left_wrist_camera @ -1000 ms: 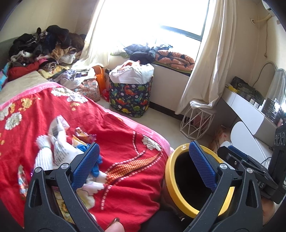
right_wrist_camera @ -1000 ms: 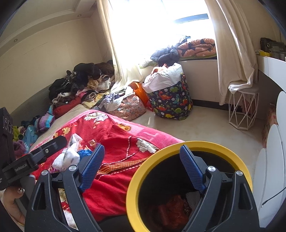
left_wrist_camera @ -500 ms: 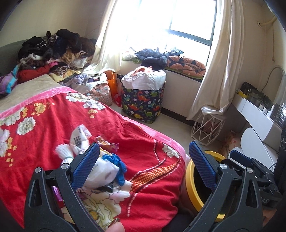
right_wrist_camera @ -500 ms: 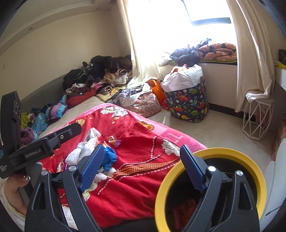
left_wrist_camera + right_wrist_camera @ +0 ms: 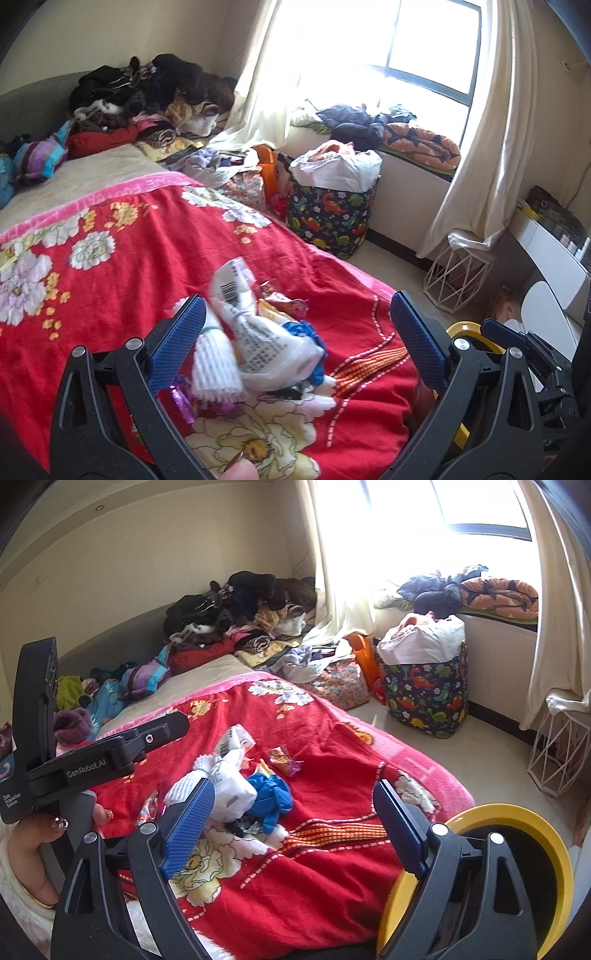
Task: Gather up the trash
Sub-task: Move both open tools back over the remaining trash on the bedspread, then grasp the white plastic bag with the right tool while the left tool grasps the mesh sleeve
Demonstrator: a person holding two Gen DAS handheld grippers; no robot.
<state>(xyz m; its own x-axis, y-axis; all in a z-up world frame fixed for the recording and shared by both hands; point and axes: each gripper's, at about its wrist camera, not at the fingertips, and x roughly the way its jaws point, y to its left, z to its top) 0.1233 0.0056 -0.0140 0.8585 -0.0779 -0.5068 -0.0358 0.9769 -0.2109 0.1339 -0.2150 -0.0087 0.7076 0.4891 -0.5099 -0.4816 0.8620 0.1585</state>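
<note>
Trash (image 5: 258, 343) lies heaped on the red flowered blanket (image 5: 122, 266) of the bed, near its foot edge: a white printed plastic bag (image 5: 231, 786) whose long axis runs from the barcoded end, farther up the bed, down toward the near edge, a crumpled blue glove (image 5: 271, 801) touching its right side, and a small orange and purple wrapper (image 5: 282, 760) lying just apart beyond the glove. Left tongs (image 5: 295, 339) hang over the heap with jaws spread wide and nothing clamped; the bag shows between the blue pads (image 5: 177, 347) but whether the left pad touches it cannot be told. Right tongs (image 5: 295, 827) are equally wide open and hold nothing, pointing down at the blanket just right of the heap. A yellow-rimmed black bin (image 5: 546, 853) stands beside the bed's foot, at the lower right.
</note>
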